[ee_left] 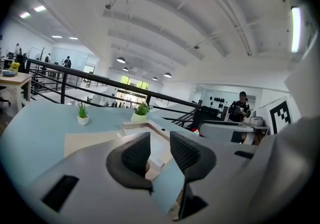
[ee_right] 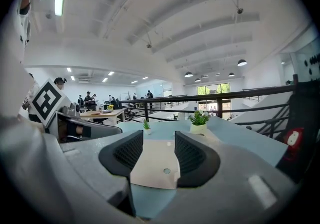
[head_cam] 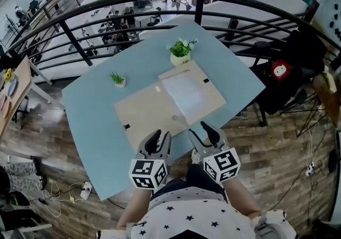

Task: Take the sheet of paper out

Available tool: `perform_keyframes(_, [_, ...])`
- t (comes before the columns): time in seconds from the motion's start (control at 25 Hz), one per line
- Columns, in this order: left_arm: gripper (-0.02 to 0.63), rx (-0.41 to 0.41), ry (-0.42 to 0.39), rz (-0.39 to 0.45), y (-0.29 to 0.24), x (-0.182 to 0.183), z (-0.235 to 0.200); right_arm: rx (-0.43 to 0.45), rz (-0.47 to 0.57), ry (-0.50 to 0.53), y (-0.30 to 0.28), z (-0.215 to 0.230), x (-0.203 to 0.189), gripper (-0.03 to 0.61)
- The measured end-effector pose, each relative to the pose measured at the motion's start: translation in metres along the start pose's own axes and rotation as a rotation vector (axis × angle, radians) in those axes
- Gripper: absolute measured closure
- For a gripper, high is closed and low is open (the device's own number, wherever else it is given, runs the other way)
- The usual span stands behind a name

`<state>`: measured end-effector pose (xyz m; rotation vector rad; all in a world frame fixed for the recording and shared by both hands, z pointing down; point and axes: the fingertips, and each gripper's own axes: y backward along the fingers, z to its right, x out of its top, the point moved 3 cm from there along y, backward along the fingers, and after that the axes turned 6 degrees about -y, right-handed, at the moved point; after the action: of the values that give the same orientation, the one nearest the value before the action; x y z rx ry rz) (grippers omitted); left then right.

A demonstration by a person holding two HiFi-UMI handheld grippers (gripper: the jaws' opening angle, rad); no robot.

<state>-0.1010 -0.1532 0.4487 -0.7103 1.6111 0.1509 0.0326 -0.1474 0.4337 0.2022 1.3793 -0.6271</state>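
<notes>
A tan folder (head_cam: 149,113) lies opened flat on the light blue table (head_cam: 96,110). A white sheet of paper (head_cam: 185,96) rests on its right half. My left gripper (head_cam: 161,140) hovers at the table's near edge, just short of the folder, jaws open and empty. My right gripper (head_cam: 203,130) is beside it at the folder's near right corner, also open and empty. The left gripper view shows the left gripper (ee_left: 159,154) with the folder (ee_left: 87,140) ahead. Between the right gripper (ee_right: 158,154) jaws the folder (ee_right: 156,165) lies just beyond.
Two small potted plants stand on the table: one (head_cam: 180,51) behind the folder, one (head_cam: 118,79) to its far left. A black railing (head_cam: 133,17) runs behind the table. A dark chair with a red bag (head_cam: 281,70) is at the right. Wooden floor surrounds the table.
</notes>
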Motion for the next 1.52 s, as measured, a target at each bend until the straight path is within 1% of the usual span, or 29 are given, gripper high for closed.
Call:
perform_keyframes(0.12, [0.499,0.01,0.0,-0.003,-0.021,0.004,-0.004,0.004,0.001,0.001,-0.01,0.019,0.004,0.397])
perform_keyframes(0.28, [0.499,0.044,0.013,-0.01,-0.053,0.007,-0.011,0.026,0.002,0.013,-0.026,0.048,0.014,0.397])
perform_keyframes(0.44, [0.499,0.068,0.032,-0.025,-0.086,0.016,-0.017,0.051,0.004,0.026,-0.048,0.077,0.035,0.397])
perform_keyframes(0.6, [0.499,0.091,0.043,-0.048,-0.11,0.021,-0.022,0.076,-0.002,0.037,-0.068,0.096,0.052,0.397])
perform_keyframes(0.8, [0.499,0.118,0.044,-0.085,-0.13,0.011,-0.028,0.105,-0.009,0.044,-0.082,0.11,0.055,0.397])
perform_keyframes(1.0, [0.499,0.151,0.071,-0.141,-0.162,0.006,-0.041,0.133,-0.043,0.043,-0.109,0.133,0.063,0.397])
perform_keyframes(1.16, [0.499,0.168,0.087,-0.175,-0.179,0.003,-0.049,0.149,-0.069,0.045,-0.123,0.142,0.065,0.397])
perform_keyframes(1.36, [0.499,0.174,0.114,-0.222,-0.204,-0.006,-0.056,0.168,-0.103,0.05,-0.138,0.15,0.06,0.397])
perform_keyframes(1.52, [0.499,0.183,0.113,-0.28,-0.224,-0.018,-0.06,0.182,-0.125,0.043,-0.148,0.158,0.057,0.397])
